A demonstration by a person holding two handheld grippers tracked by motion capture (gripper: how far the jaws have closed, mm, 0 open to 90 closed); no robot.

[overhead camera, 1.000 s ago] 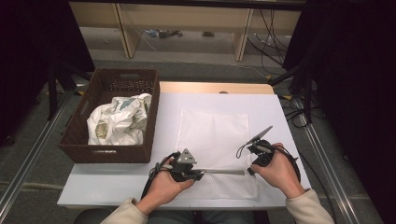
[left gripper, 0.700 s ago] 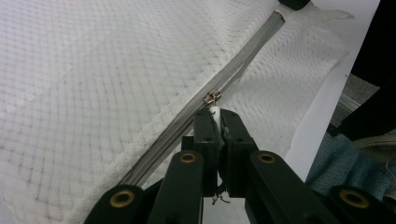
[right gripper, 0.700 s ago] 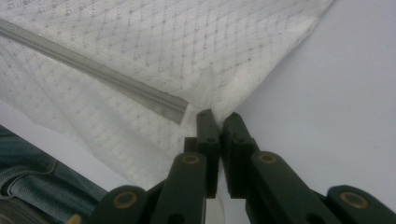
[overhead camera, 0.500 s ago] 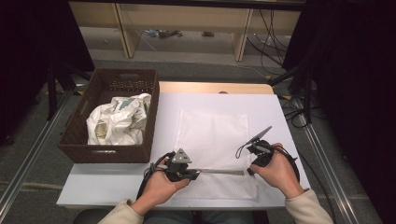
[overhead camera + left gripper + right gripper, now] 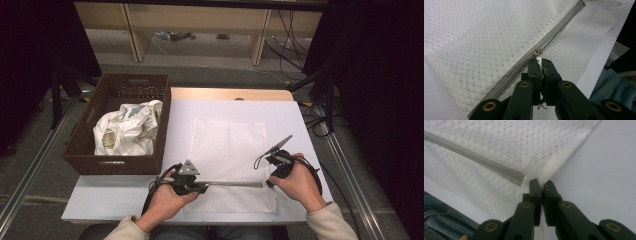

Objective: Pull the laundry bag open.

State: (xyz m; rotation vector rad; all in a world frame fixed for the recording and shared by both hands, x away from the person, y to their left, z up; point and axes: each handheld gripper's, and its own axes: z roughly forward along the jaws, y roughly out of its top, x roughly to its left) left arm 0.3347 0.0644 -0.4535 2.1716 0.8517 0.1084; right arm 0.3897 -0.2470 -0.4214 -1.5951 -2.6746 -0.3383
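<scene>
A white mesh bag [image 5: 227,145] lies flat on the white table [image 5: 295,115], with a grey zipper [image 5: 235,184] running across its near part. My left gripper [image 5: 204,186] is at the zipper's left end, shut on the white pull tab [image 5: 539,60] just behind the metal slider [image 5: 537,52]. At the zipper's right end my right gripper [image 5: 268,182] is shut on the bag's edge [image 5: 534,173], right beside the zipper's end [image 5: 520,178]. In both gripper views the jaws are pressed together.
A dark wicker basket [image 5: 115,162] stands at the table's left edge with a crumpled white bundle [image 5: 127,130] inside. The table's near edge runs just below both hands. A trousered leg [image 5: 439,217] lies beyond that edge. Shelving and cables sit behind the table.
My left gripper has shifted slightly to the left along the zipper line. The right gripper and the bag's right end have stayed in place.
</scene>
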